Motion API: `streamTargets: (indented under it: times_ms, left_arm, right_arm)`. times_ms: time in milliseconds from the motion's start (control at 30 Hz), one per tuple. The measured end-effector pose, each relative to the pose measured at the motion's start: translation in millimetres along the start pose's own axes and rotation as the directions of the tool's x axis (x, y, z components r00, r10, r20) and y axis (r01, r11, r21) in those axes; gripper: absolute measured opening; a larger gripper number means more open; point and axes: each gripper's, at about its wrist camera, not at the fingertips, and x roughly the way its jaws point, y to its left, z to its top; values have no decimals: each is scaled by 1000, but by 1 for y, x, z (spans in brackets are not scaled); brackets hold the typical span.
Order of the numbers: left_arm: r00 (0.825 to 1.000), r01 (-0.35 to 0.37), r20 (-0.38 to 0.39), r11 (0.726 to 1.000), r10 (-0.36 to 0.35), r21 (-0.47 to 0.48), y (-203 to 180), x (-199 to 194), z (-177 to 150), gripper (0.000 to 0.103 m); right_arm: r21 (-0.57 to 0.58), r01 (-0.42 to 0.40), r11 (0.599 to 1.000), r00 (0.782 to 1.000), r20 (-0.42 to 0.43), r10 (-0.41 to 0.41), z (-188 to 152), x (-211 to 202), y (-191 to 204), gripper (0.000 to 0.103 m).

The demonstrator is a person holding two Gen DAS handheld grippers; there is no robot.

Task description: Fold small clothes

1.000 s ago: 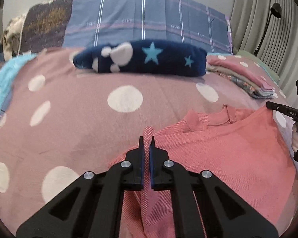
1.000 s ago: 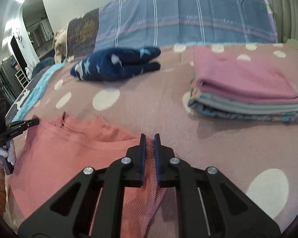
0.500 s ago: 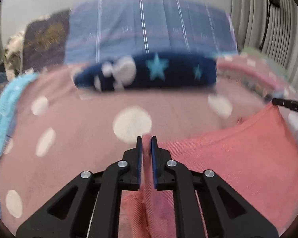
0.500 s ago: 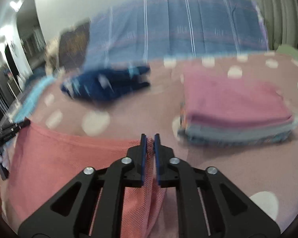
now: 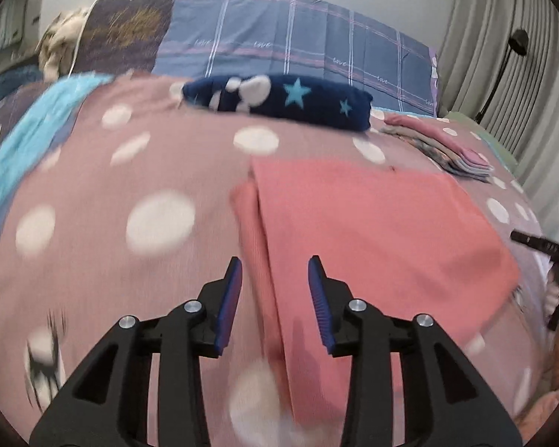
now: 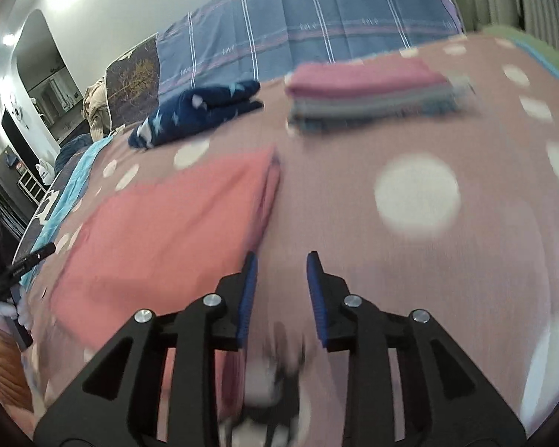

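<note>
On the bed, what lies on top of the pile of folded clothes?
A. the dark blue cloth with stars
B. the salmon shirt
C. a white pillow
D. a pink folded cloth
D: in the right wrist view a pink folded cloth tops the pile of folded clothes; the dark blue cloth with stars and the salmon shirt lie apart from it.

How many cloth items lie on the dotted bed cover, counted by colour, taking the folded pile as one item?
Salmon pink garment: 1
Navy blue star-patterned item: 1
Folded pile, pink piece on top: 1
Total: 3

The layers inside the pile are too blurred to count separately.
</note>
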Motion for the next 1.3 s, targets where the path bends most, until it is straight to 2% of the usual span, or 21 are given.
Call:
streamTargets:
  times_ms: [167, 267, 300, 333, 367, 400, 433, 500, 567, 633, 700, 767, 867, 900, 933, 967, 1000, 1033, 1100, 1200, 1300]
  left_arm:
    - [996, 32, -75, 995, -40, -96, 10, -10, -42, 37]
    - [994, 72, -74, 987, -83, -143, 12, -10, -55, 37]
    - [995, 58, -72, 990, -67, -130, 11, -11, -60, 30]
    - [997, 17, -77, 995, -25, -100, 9, -8, -63, 11]
    - [995, -53, -90, 996, 46, -71, 7, -5, -67, 1]
    - [994, -67, -90, 994, 59, -86, 10, -5, -70, 1]
    - [996, -48, -79, 989, 37, -143, 17, -10, -72, 1]
    - [997, -52, -68, 981, 40, -188, 21, -20, -74, 1]
    - [998, 24, -51, 973, -36, -229, 22, -31, -77, 6]
    - [987, 146, -26, 950, -159, -277, 19, -37, -81, 33]
    - [963, 253, -4, 913, -268, -320, 12, -34, -86, 45]
    - [942, 309, -9, 880, -335, -361, 5, -20, -89, 47]
    - [942, 316, 26, 860, -334, -400, 6, 2, -85, 46]
    - [940, 324, 42, 846, -339, -424, 8, 7, -82, 40]
    - [936, 331, 52, 819, -349, -468, 11, 15, -78, 17]
    - [931, 340, 57, 802, -360, -491, 14, 19, -76, 2]
    - [928, 346, 64, 788, -366, -510, 15, 22, -75, 3]
    - [931, 343, 70, 792, -358, -505, 14, 20, -73, 3]
    - [940, 332, 91, 824, -328, -458, 6, 4, -66, 3]
    - [947, 320, 105, 865, -304, -387, -1, -24, -59, 3]
    - [958, 283, 51, 910, -281, -304, -15, -45, -61, 3]
  right_arm:
    - [63, -67, 996, 996, -49, 70, -43, -17, 0, 33]
    - [79, -98, 992, 993, -53, 102, -54, -24, 7, 37]
    - [81, -113, 990, 992, -50, 117, -55, -25, 10, 40]
    - [82, -132, 988, 989, -50, 137, -59, -27, 13, 41]
    - [78, -135, 988, 989, -55, 140, -61, -27, 16, 41]
    - [72, -118, 990, 990, -62, 123, -64, -28, 18, 41]
    - [70, -108, 992, 991, -66, 113, -67, -30, 19, 41]
    - [92, -115, 989, 990, -73, 122, -71, -33, 19, 42]
    - [126, -139, 982, 986, -73, 149, -76, -36, 16, 42]
    - [181, -183, 966, 977, -76, 199, -81, -34, 13, 46]
    - [234, -241, 942, 962, -73, 265, -84, -30, 10, 49]
    - [307, -291, 906, 940, -83, 330, -86, -17, 8, 54]
    - [412, -333, 848, 920, -57, 388, -81, 6, 3, 54]
    - [438, -344, 831, 917, -36, 398, -78, 10, 1, 54]
    - [470, -354, 809, 913, -15, 408, -73, 16, -1, 51]
    - [497, -354, 792, 913, 0, 408, -69, 20, -3, 44]
    - [509, -341, 790, 918, -1, 397, -66, 25, -3, 14]
    - [526, -317, 789, 925, -13, 380, -66, 29, -4, 4]
    - [549, -316, 774, 925, -2, 380, -68, 26, -5, 4]
    - [514, -327, 793, 932, 35, 361, -67, -2, 0, 3]
    - [479, -296, 827, 945, 24, 325, -68, -27, 5, 3]
